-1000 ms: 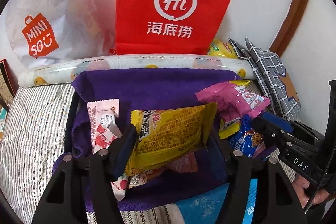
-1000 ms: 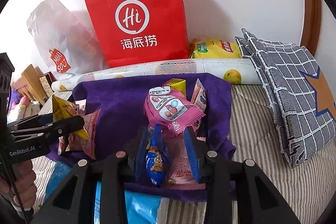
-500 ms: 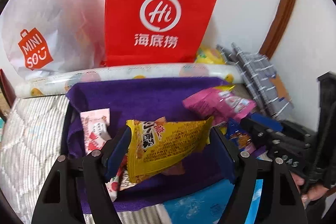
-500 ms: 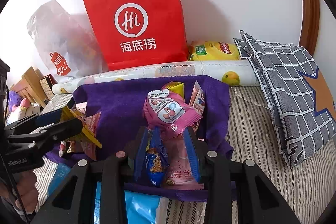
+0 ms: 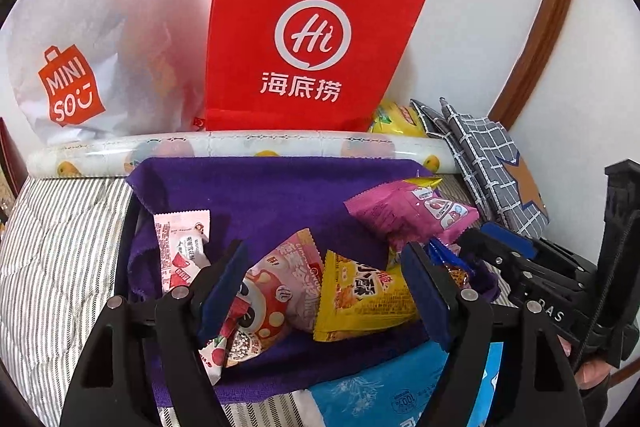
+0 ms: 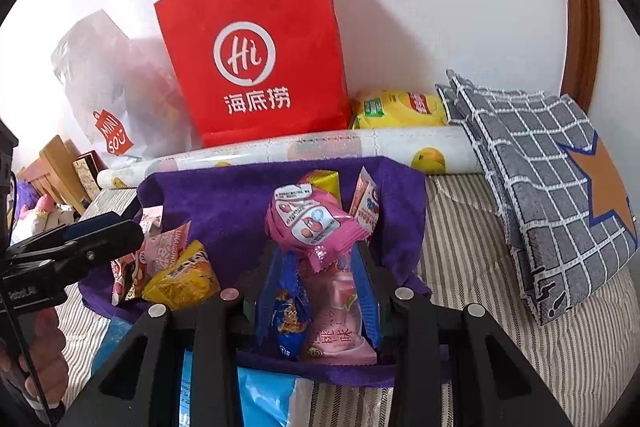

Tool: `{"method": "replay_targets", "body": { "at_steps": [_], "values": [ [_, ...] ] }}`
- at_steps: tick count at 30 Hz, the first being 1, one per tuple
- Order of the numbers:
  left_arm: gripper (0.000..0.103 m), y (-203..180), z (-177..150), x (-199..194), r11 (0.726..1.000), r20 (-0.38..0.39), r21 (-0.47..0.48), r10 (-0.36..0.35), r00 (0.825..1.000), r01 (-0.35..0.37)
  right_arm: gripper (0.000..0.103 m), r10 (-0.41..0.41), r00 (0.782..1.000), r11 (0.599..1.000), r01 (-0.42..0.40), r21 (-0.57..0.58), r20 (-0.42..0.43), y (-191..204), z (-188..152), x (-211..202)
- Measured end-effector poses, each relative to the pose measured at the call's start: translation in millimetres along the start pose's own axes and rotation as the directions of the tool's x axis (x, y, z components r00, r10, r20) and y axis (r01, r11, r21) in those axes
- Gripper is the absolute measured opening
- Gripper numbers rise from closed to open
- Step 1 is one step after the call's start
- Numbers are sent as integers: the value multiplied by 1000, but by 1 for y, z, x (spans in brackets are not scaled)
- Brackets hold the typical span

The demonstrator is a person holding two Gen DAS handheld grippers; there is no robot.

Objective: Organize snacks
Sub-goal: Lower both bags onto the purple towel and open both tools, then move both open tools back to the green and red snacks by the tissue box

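Snack packets lie on a purple cloth [image 5: 260,195]. My left gripper [image 5: 324,287] hangs just above it, its jaws opening. A yellow packet [image 5: 360,299] lies loose between them, leaning on a pink mushroom-print packet [image 5: 276,287]; neither pad presses on it. A red-and-white packet [image 5: 180,243] lies further left. My right gripper [image 6: 320,287] is shut on a bright pink packet [image 6: 312,223] that sticks up above its fingers. A small blue packet [image 6: 288,311] is also squeezed in there, over a pale pink packet [image 6: 336,319]. The right gripper [image 5: 492,243] also shows in the left wrist view.
A red paper bag [image 5: 312,27] and a white plastic bag [image 5: 80,47] stand against the wall behind a rolled printed sheet [image 5: 240,147]. A yellow chip bag [image 6: 400,107] and a grey checked cushion [image 6: 540,167] lie at the right. Striped bedding [image 6: 480,267] surrounds the cloth; a blue pack [image 5: 380,395] lies in front.
The left jaws widened and let go of the yellow packet, which dropped onto the cloth against the pink mushroom-print packet. The right gripper kept its hold and stayed put.
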State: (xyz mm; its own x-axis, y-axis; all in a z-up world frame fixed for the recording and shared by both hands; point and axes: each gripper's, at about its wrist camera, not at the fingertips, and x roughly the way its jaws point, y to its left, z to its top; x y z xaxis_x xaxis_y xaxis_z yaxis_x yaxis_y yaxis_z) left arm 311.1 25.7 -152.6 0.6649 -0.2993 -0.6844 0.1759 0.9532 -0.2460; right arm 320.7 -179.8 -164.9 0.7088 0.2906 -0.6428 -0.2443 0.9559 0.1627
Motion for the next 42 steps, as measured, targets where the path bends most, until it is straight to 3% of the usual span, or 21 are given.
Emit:
{"method": "replay_targets", "body": {
  "at_steps": [5,10,16,24,32,36,42],
  "values": [
    [78,4,0,2,1000,-16,-20,7,1000,-7,34,5,1000,999,-4,-41,28,8,-1,-3],
    [78,8,0,4,999,-31,-35,6,999,-7,34,55,998,998,-54,-9,43,4,1,-8],
    [77,11,1,6,999,-46,-42,12,999,-14,34,26,999,999,-25,-24,41,9,-2,-16],
    [72,2,-2,7,1000,-79,-25,-18,997,16,34,-16,997,1000,16,-10,75,19,-13,-57],
    [71,-9,-7,-25,998,-44,-26,-52,998,51,34,-72,997,997,72,0,27,28,-31,-99],
    [71,-9,-20,-49,999,-44,-15,-49,998,49,44,-43,999,998,42,53,8,30,-43,-116],
    [71,5,-43,-91,1000,-30,-17,-18,999,18,44,-13,999,996,16,86,-33,46,-64,-128]
  ]
}}
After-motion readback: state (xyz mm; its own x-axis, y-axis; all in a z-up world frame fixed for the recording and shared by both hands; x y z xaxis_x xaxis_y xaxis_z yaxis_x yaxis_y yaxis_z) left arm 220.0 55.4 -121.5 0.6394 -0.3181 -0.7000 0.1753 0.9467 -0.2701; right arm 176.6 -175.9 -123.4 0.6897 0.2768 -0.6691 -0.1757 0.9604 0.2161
